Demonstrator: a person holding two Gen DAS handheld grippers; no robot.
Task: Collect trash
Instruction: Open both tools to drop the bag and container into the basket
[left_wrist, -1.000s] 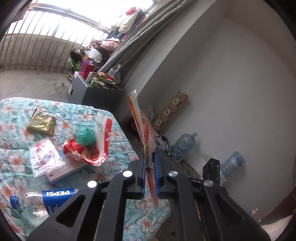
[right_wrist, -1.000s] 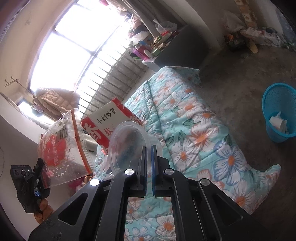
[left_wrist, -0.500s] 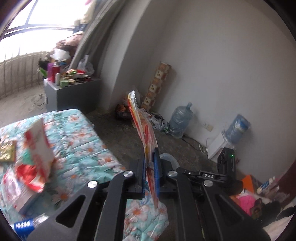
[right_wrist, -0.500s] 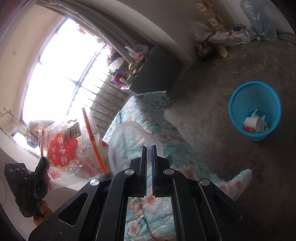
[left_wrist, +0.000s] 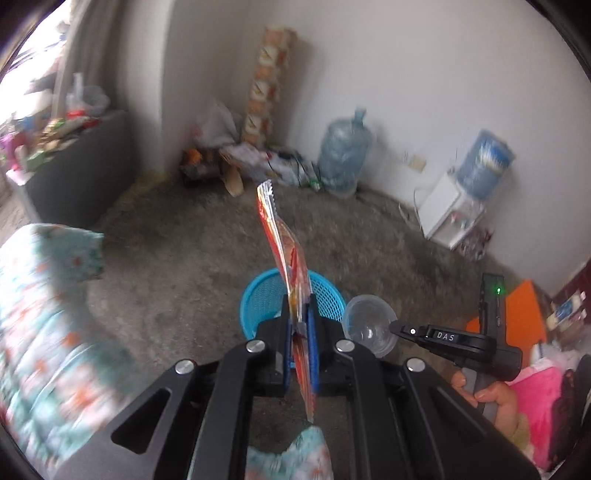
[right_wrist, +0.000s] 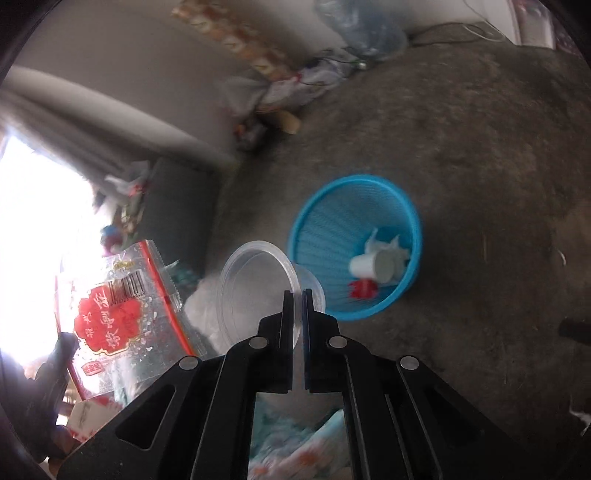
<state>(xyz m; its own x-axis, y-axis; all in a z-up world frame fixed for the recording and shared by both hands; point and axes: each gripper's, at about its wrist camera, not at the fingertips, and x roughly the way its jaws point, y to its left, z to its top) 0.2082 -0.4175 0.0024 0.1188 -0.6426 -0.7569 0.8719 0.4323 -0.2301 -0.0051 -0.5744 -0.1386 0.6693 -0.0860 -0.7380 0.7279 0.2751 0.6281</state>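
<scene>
Two grippers, each carrying one piece of trash near one blue basket

The left gripper (left_wrist: 298, 325) was clamped on one clear snack bag (right_wrist: 122, 310) with a red emblem, barcode and Chinese characters too blurred to read; the right gripper (right_wrist: 294, 314), marked "DAS", pinched the rim of one clear plastic cup (right_wrist: 258, 291). The blue basket (right_wrist: 413, 221) stood on the floor just beyond, holding one white paper cup (right_wrist: 373, 266), crumpled paper and a red scrap. Two water jugs (left_wrist: 345, 155) stood far by the wall.
</scene>
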